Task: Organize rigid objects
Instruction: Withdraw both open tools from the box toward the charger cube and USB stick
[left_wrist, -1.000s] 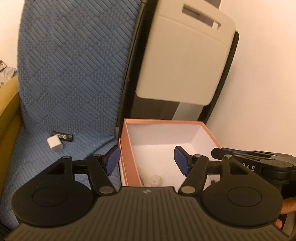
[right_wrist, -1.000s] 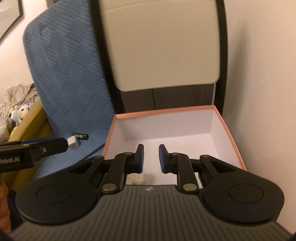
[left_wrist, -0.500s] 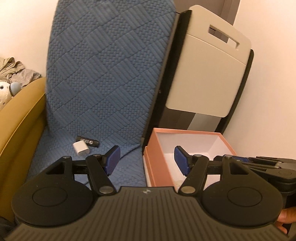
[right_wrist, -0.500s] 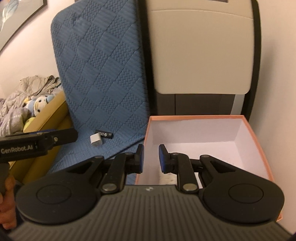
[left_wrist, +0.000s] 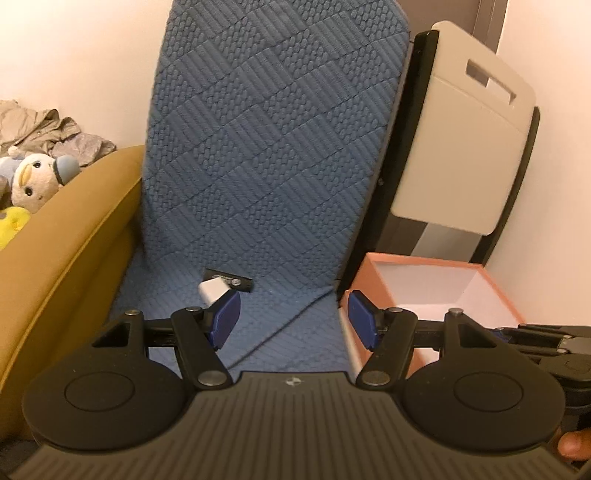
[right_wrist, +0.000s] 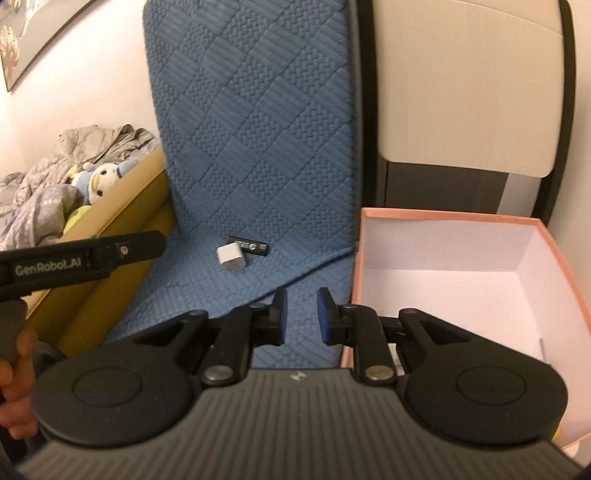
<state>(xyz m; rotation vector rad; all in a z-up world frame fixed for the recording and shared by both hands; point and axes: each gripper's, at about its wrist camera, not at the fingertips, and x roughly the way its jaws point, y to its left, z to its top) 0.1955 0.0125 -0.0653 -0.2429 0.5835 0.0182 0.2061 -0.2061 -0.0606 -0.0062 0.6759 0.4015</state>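
Observation:
A small white cube charger lies on the blue quilted mat, touching a small black bar-shaped device behind it. Both show in the left wrist view, the charger and the black device. A pink box with a white inside stands open to the right of the mat; it also shows in the left wrist view. My left gripper is open and empty, just short of the charger. My right gripper hangs over the mat's right edge beside the box, jaws narrowly apart and empty.
A mustard sofa arm runs along the left, with a plush toy and grey bedding behind it. A beige and black folded panel stands against the wall behind the box. The wall closes the right side.
Both grippers have swung left from over the pink box toward the blue mat. The charger and black device now sit closer to the left gripper's fingers. Neither jaw opening has changed.

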